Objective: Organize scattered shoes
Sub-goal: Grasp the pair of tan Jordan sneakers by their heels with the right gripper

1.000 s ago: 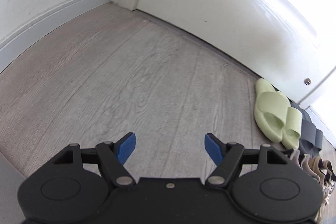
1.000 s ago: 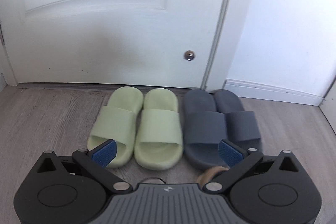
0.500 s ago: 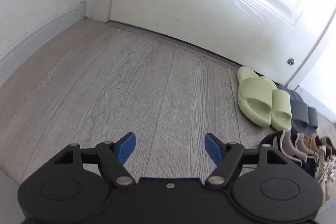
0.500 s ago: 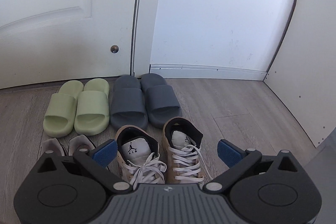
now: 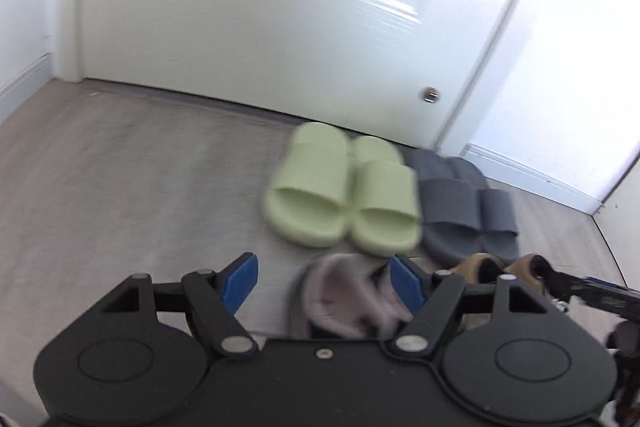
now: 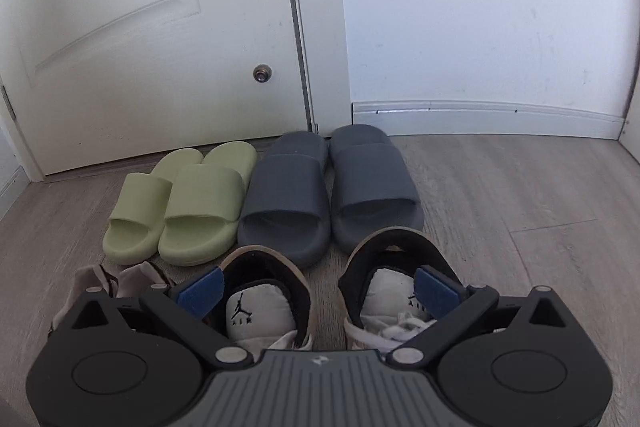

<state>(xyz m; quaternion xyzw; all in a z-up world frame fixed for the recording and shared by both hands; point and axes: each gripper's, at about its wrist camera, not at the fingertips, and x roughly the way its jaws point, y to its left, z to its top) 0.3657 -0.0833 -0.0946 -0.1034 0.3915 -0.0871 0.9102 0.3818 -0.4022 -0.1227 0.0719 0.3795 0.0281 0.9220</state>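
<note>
- We judge the job nearly done: green slides and grey slides sit paired by the door, with sneakers and pinkish shoes behind.
- Our left gripper and right gripper gape empty.
- The left view is blurred; our grippers cover the nearer shoes' fronts.

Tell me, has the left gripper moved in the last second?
Yes. The left gripper has swung right: the door now fills its view and the green slides sit centred.
</note>
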